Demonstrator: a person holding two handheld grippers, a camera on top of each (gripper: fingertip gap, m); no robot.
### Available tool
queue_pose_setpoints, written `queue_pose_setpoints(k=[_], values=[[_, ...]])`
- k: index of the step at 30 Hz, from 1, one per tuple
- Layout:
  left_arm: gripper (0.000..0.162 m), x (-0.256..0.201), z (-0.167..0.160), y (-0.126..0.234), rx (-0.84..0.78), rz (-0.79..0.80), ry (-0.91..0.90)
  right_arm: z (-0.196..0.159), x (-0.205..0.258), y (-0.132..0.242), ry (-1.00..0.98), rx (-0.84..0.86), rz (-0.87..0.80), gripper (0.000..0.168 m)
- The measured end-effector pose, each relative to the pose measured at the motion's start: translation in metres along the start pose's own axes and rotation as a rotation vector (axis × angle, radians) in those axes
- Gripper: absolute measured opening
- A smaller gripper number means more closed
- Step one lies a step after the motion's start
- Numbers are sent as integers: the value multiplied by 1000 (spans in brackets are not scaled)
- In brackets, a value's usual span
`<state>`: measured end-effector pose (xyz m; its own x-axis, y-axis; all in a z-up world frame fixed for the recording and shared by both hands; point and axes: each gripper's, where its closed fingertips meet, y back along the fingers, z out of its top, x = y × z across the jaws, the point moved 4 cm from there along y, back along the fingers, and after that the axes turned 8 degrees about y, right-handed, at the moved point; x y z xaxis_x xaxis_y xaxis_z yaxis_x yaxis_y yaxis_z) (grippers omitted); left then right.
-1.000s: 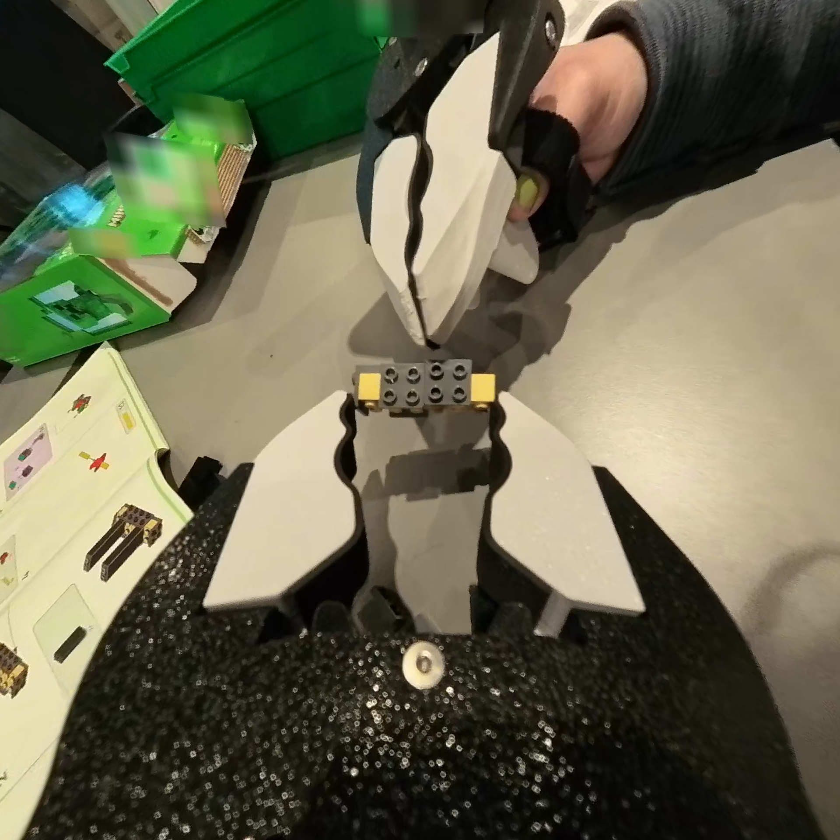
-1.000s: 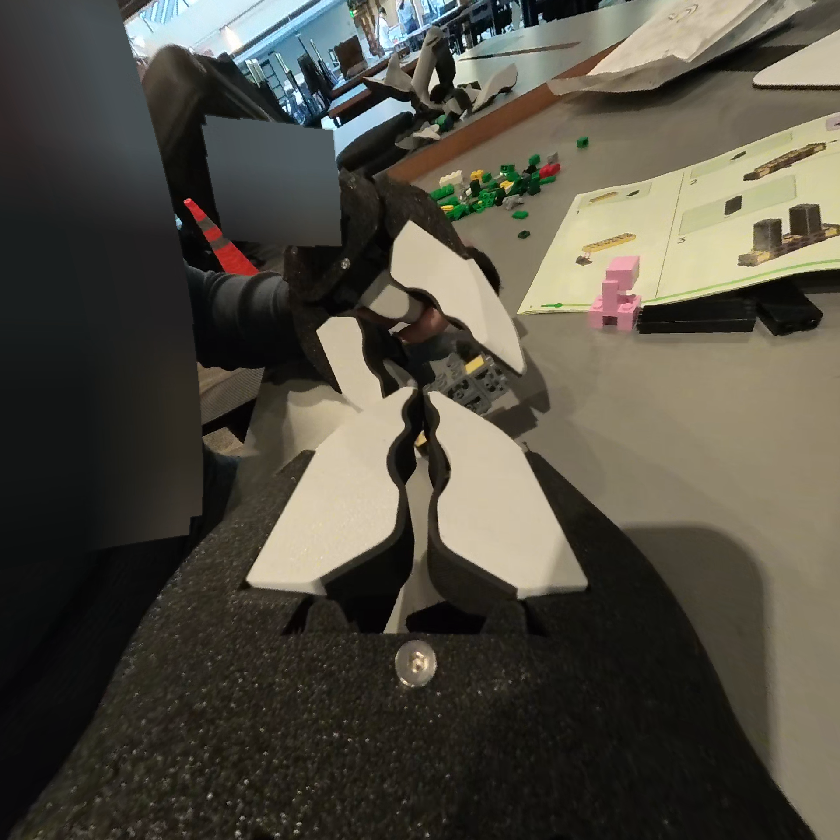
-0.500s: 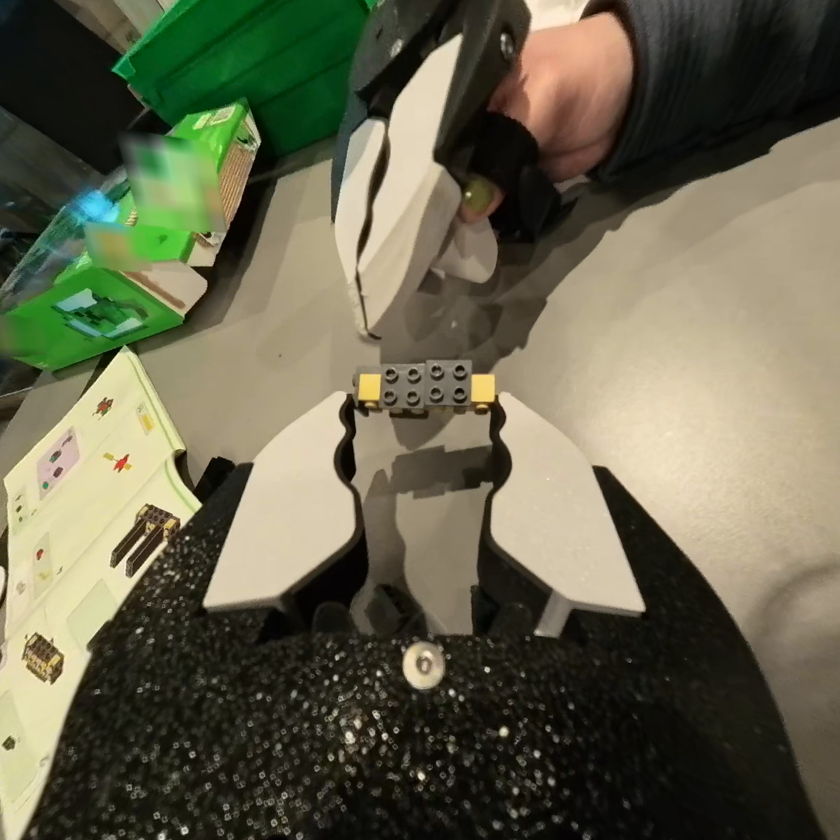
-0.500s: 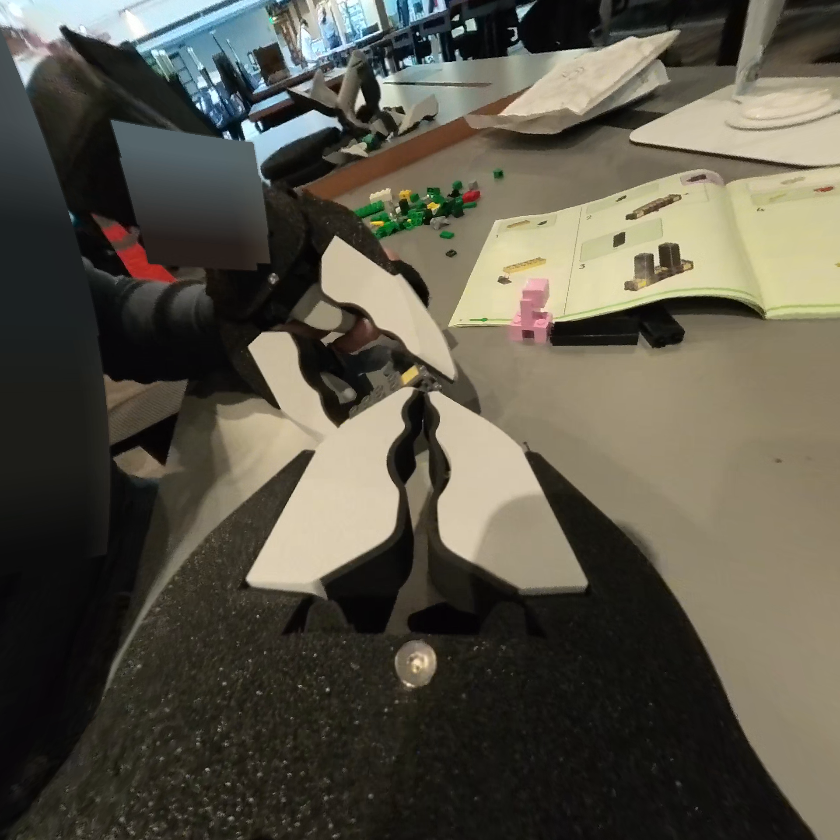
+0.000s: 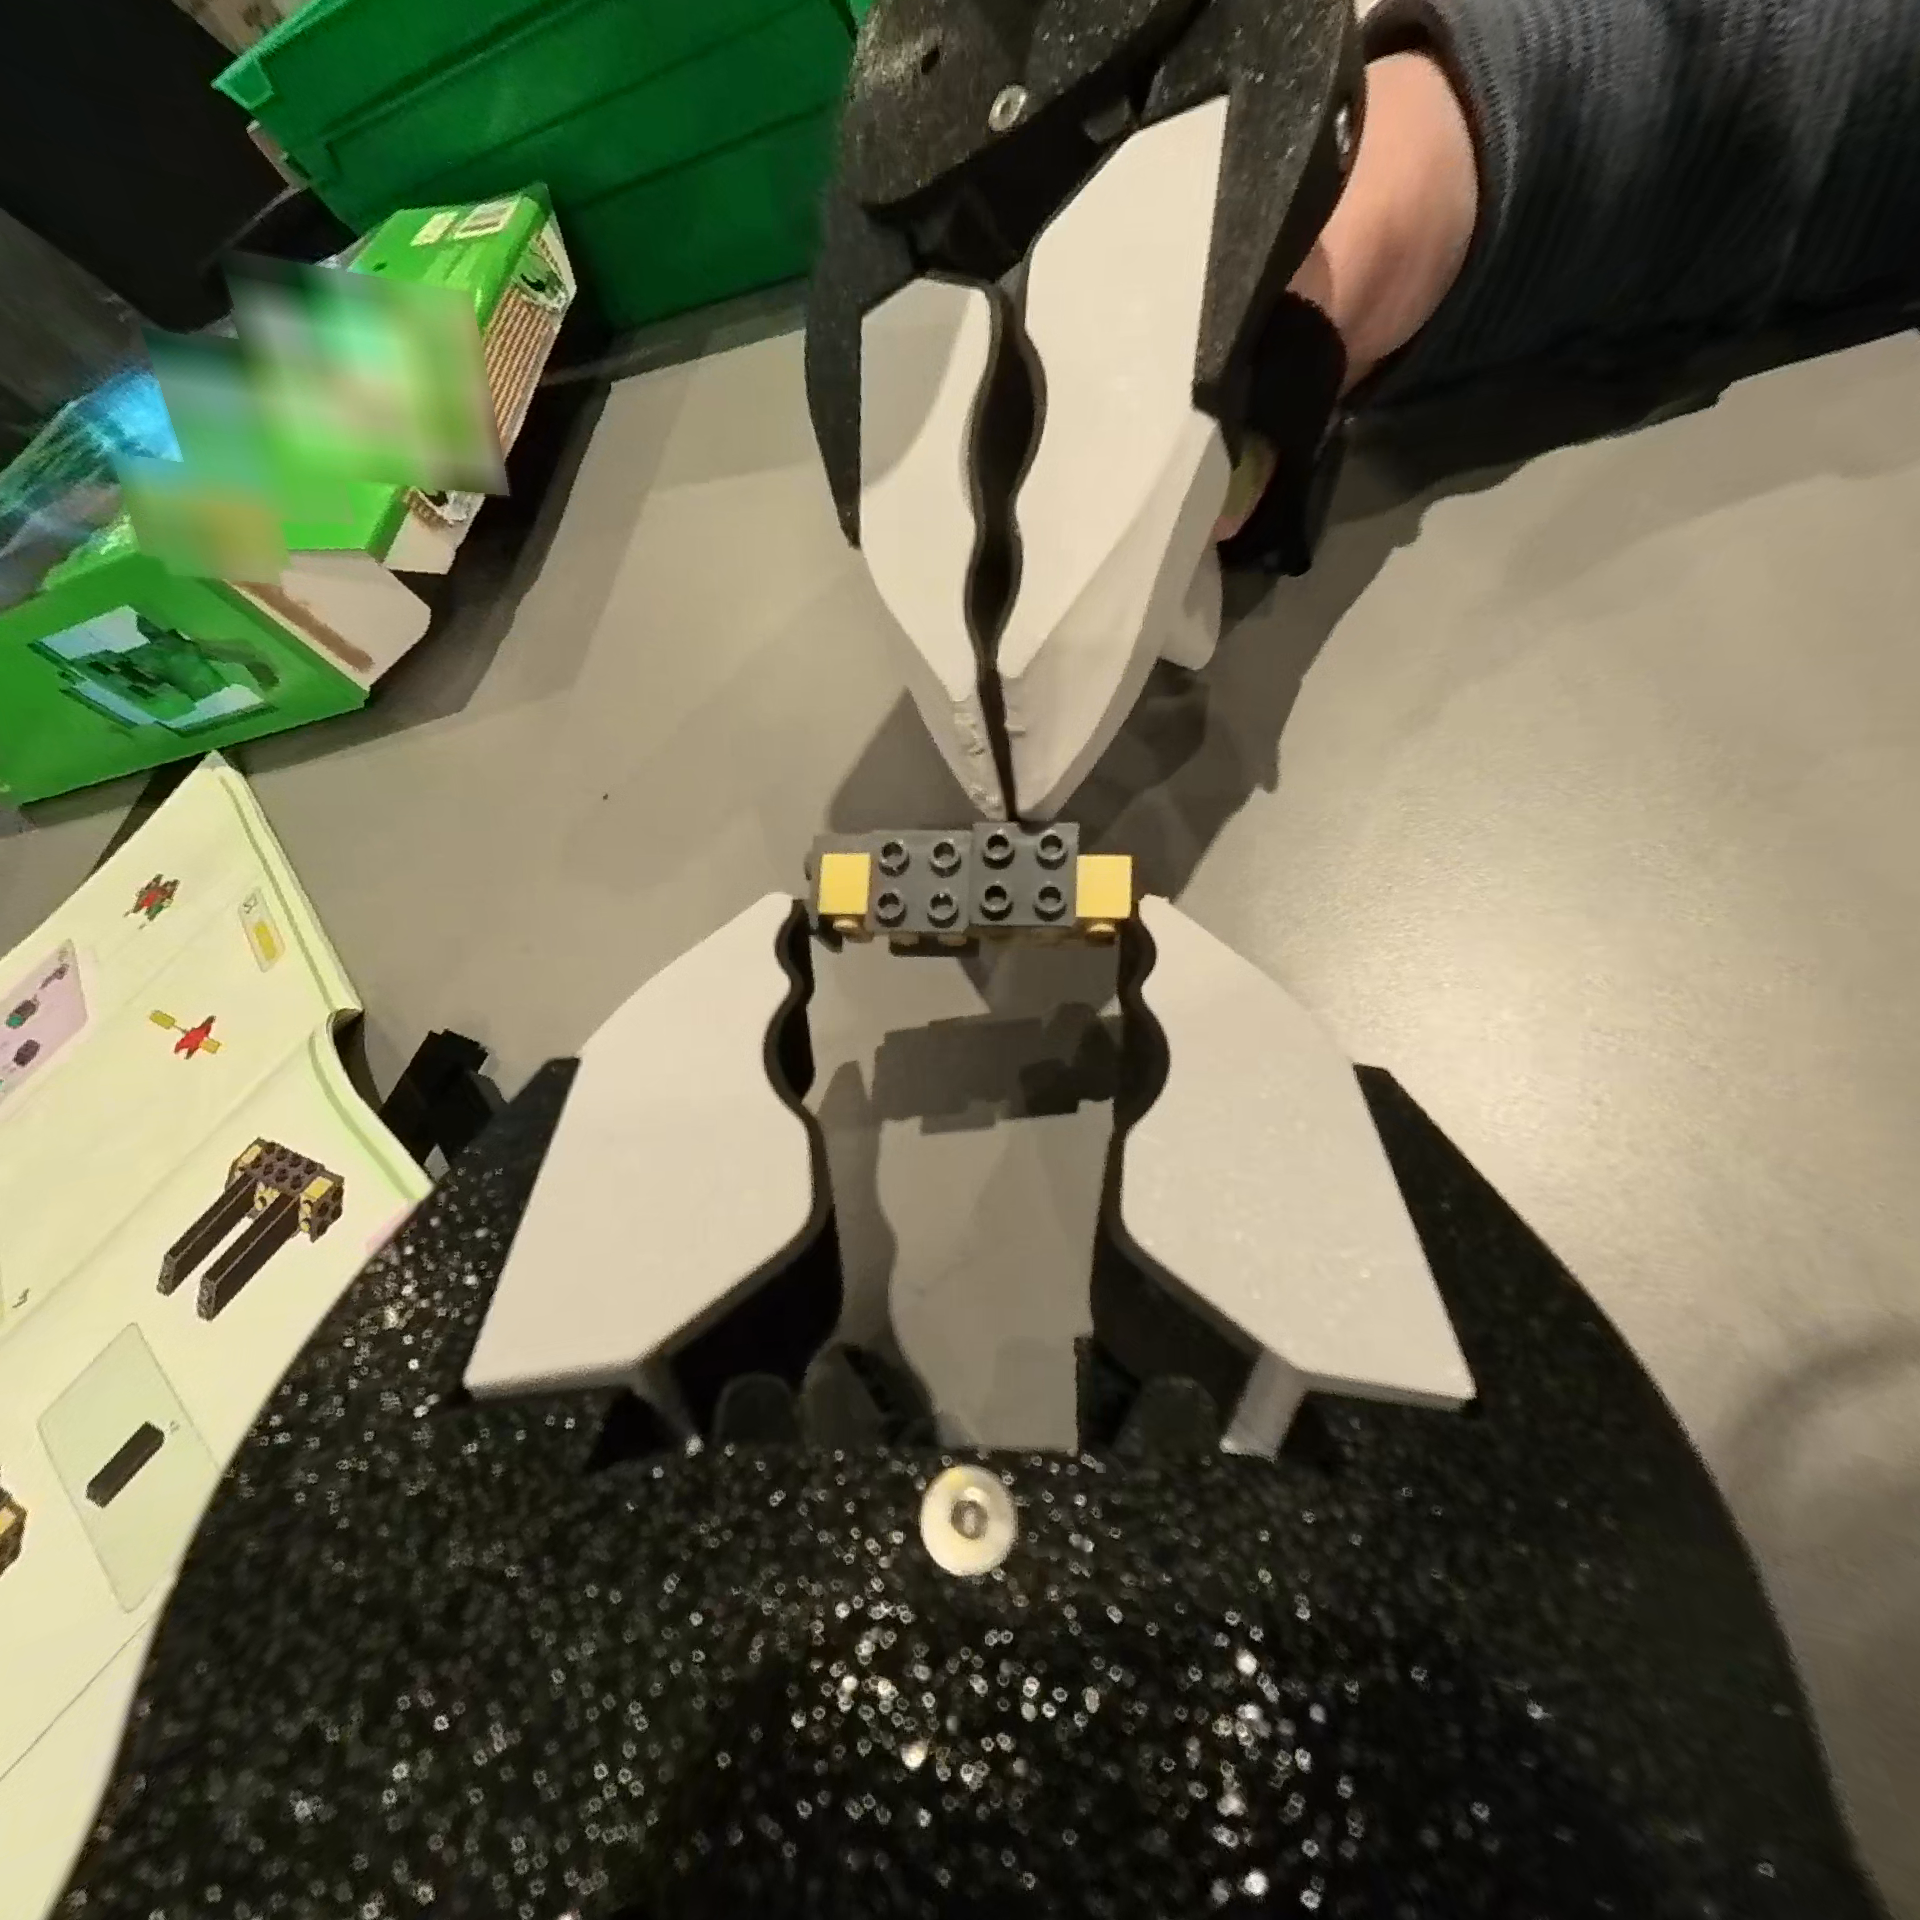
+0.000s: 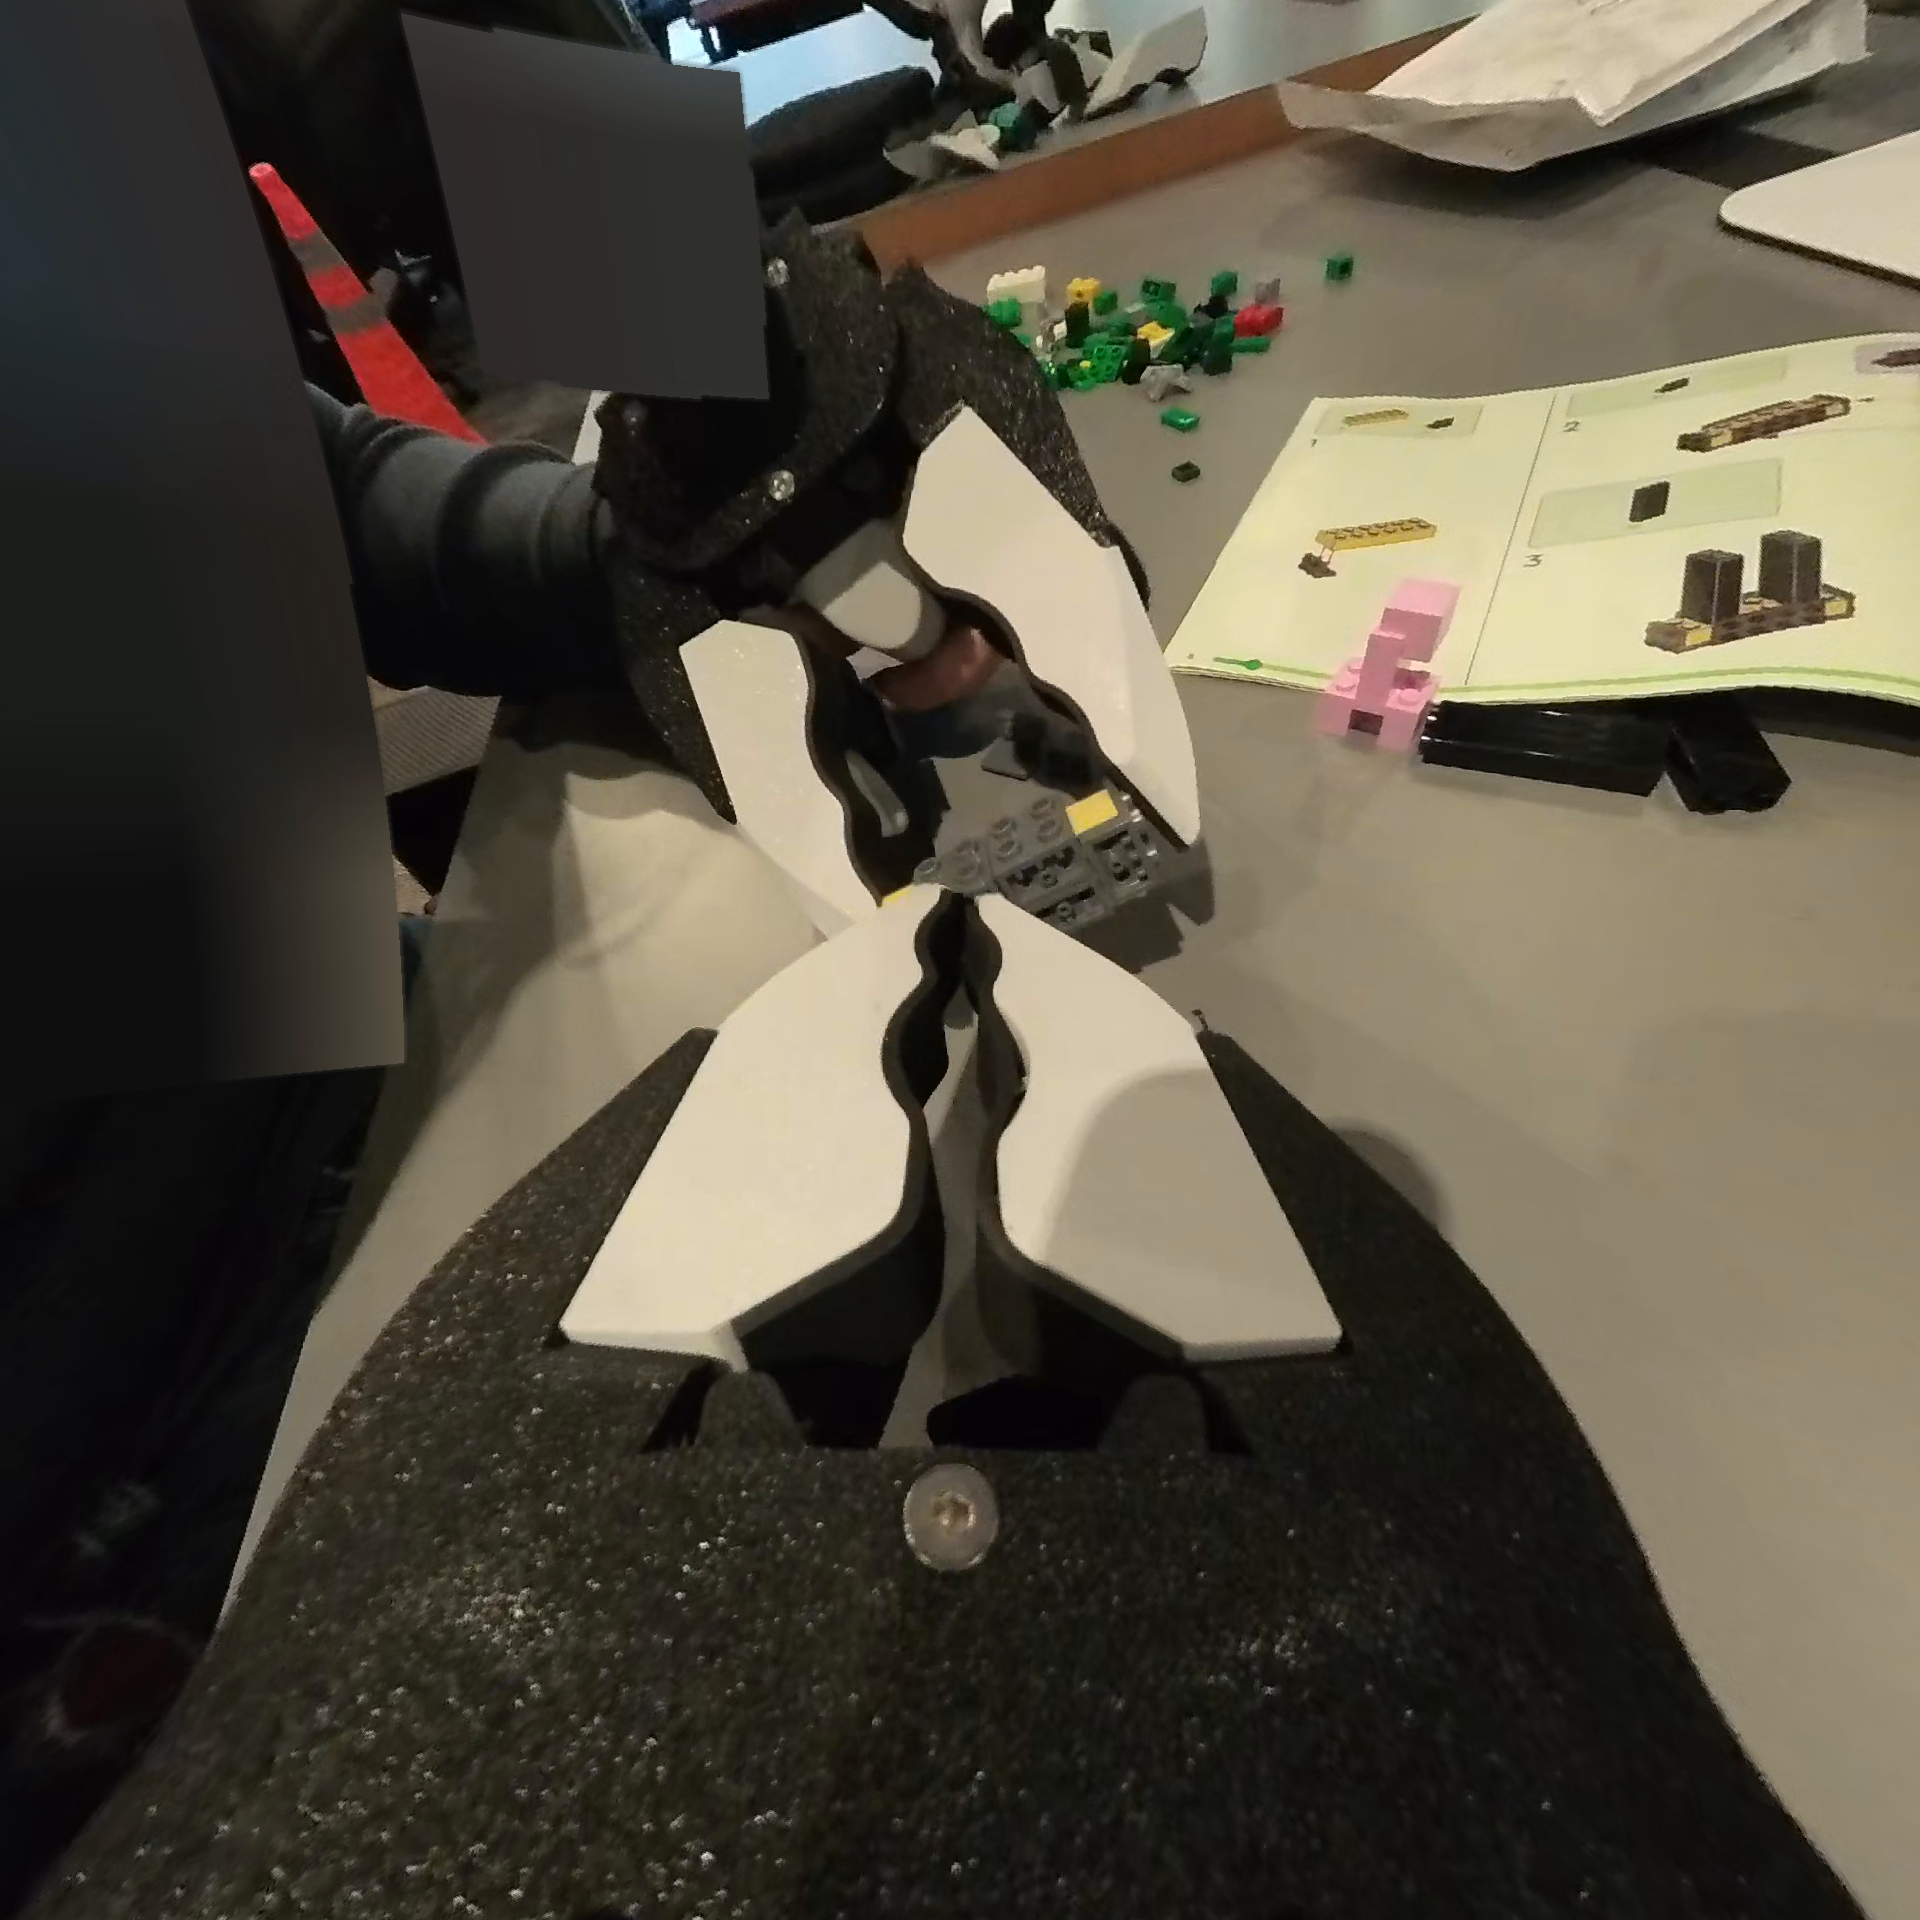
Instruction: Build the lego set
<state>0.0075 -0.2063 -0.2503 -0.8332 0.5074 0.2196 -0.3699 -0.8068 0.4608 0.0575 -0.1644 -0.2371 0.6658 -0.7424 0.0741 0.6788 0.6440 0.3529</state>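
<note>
Left gripper (image 5: 971, 920) clamped on grey-and-yellow lego assembly (image 5: 974, 884) by its yellow ends, held just above grey desk (image 5: 1558, 831), right gripper (image 5: 992, 800) clenched, empty, tips touching assembly's far edge at 12 o'clock, instruction booklet (image 5: 156, 1195) at 9 o'clock

A grey table (image 6: 1558, 1091) is carrying an open instruction booklet (image 6: 1621, 540) at two o'clock, a pink brick figure (image 6: 1387, 675) and black bricks (image 6: 1558, 738) lying against its near edge, loose bricks (image 6: 1143, 332) scattering at twelve o'clock, and green boxes (image 5: 156, 665) sitting at ten o'clock in the left wrist view.
</note>
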Motion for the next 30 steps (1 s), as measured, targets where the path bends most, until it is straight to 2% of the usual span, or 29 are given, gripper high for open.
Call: queue_pose_setpoints(k=[30], values=[[57,0,6,2,-20,-12,63,4,2,2,2,-39,-8,0]])
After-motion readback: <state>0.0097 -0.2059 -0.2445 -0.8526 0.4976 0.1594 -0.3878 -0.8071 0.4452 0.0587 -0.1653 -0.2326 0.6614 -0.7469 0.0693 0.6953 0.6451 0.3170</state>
